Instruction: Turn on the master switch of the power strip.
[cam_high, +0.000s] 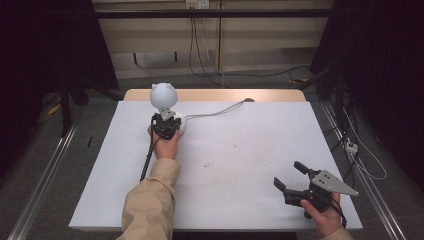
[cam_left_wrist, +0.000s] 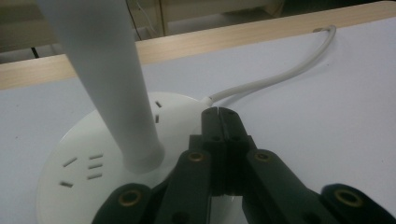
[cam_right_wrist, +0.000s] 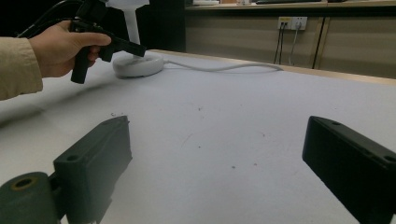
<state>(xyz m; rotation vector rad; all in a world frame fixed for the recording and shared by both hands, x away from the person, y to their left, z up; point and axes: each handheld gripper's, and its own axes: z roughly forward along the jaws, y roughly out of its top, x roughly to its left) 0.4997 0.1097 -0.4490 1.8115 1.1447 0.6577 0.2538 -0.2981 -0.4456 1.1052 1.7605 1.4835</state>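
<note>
Left gripper (cam_left_wrist: 218, 113) seen pinched closed, empty, tips over lamp base (cam_left_wrist: 70, 158); stem (cam_left_wrist: 112, 84) upper left of tips.

Tan sleeve (cam_high: 150, 200), black gripper (cam_high: 291, 176) (grey plate)

White desk lamp (cam_high: 163, 95) (upright) far-left

White desk lamp (cam_left_wrist: 107, 79): smooth plastic, slight sheen on its round base, cord rubbery. Worktop (cam_high: 240, 150): matt white sheet, faintly speckled, pale wood edge at the back. Black left claw (cam_left_wrist: 218, 113): matt plastic, brass-coloured metal rivets. Beige sleeve (cam_high: 150, 205): woven cloth.
</note>
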